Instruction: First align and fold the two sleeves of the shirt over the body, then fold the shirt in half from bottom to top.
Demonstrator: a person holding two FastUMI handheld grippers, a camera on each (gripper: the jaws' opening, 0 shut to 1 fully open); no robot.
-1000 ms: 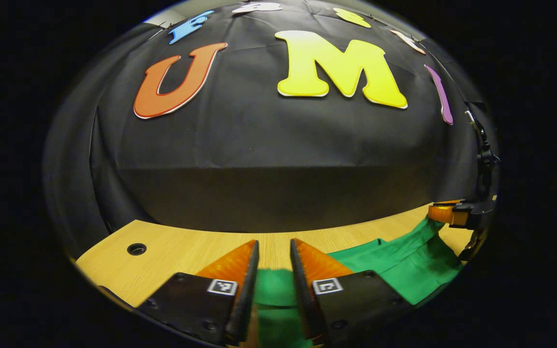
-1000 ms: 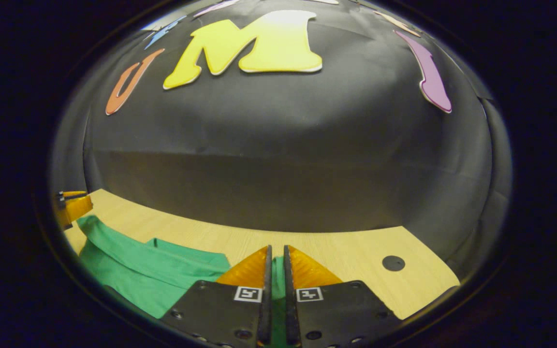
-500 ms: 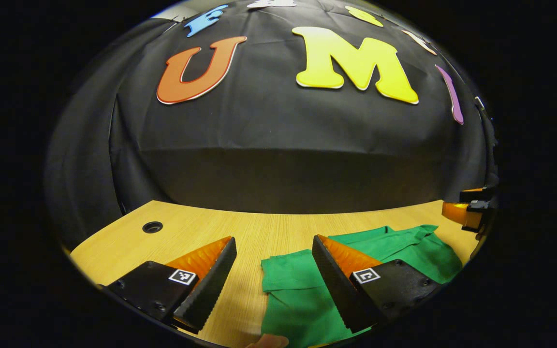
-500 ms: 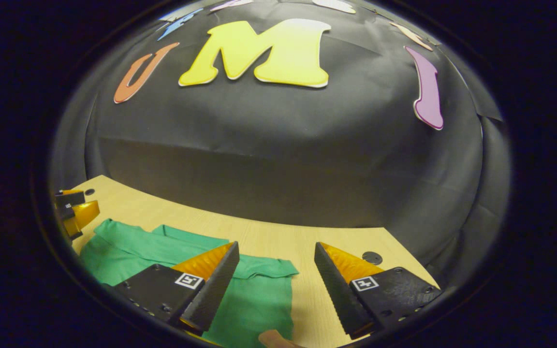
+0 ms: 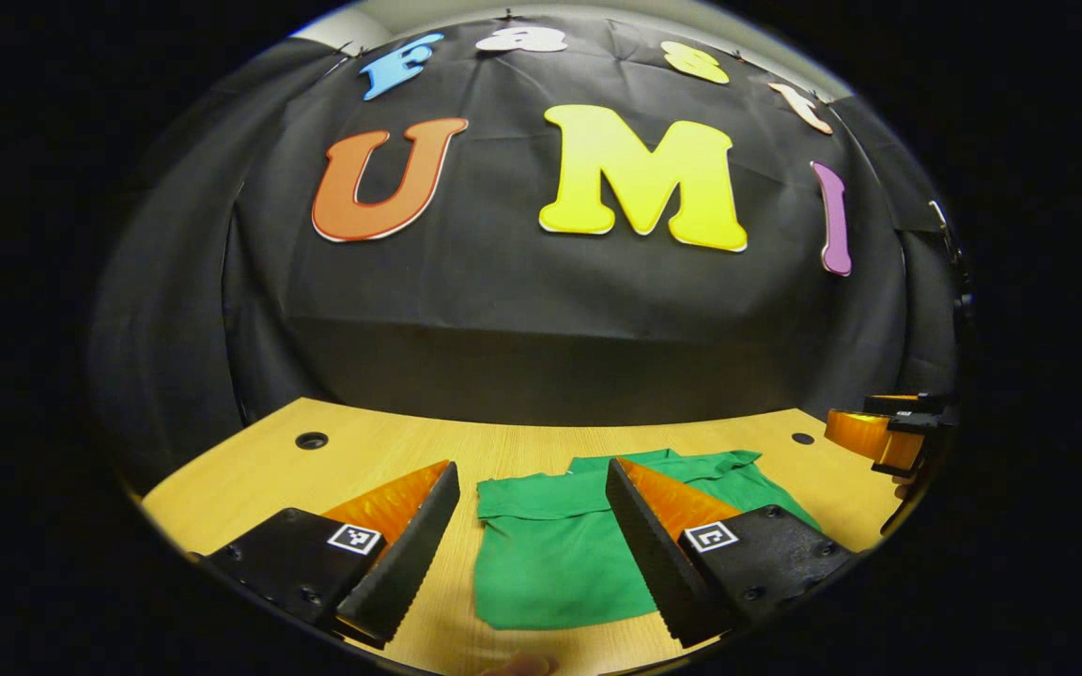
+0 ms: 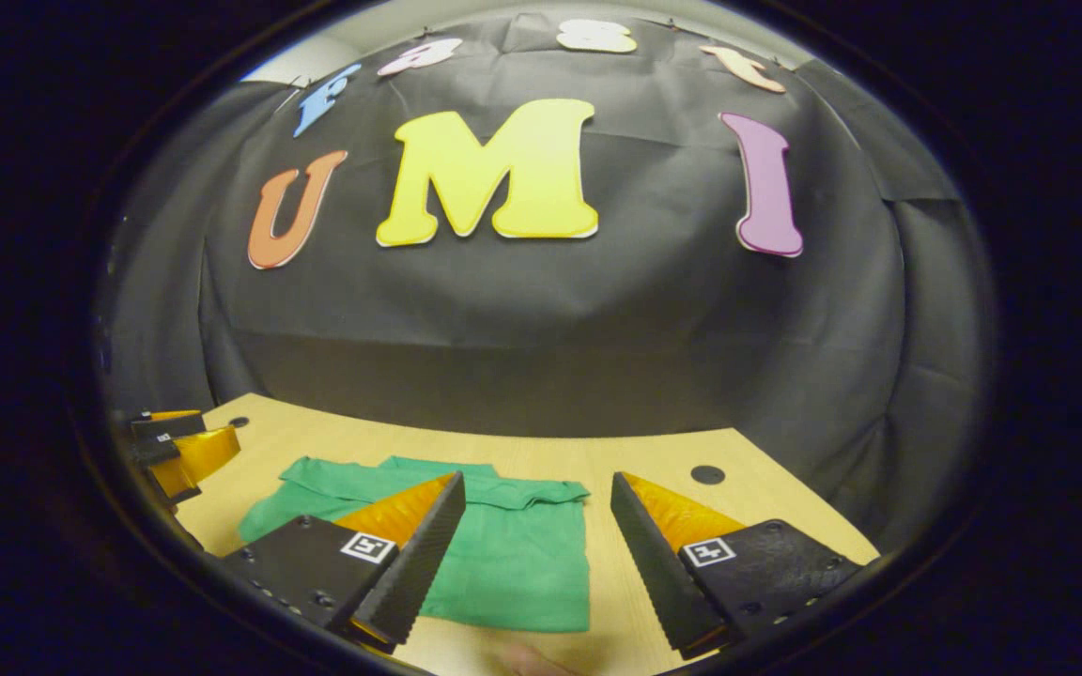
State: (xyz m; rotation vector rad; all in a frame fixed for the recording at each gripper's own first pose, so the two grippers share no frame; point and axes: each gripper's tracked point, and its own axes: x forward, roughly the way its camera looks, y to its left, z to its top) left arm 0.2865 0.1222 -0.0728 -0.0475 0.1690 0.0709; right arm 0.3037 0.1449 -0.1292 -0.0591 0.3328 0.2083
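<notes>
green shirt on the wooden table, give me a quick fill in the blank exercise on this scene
1. The green fabric shirt lies folded on the ____ tabletop.
2. The left gripper has its jaws ____, holding nothing.
3. The right gripper touches the shirt with ____ of its fingers.
4. In the left gripper view, the right gripper sits at the ____ edge of the picture.

Missing words: wooden; open; neither; right

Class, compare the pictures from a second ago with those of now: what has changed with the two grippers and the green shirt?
Both grippers let go: the left gripper and right gripper, each shut on the shirt a second ago, now have their jaws wide open and have drawn back. The shirt lies folded flat on the table. The table stayed as it was.
</notes>
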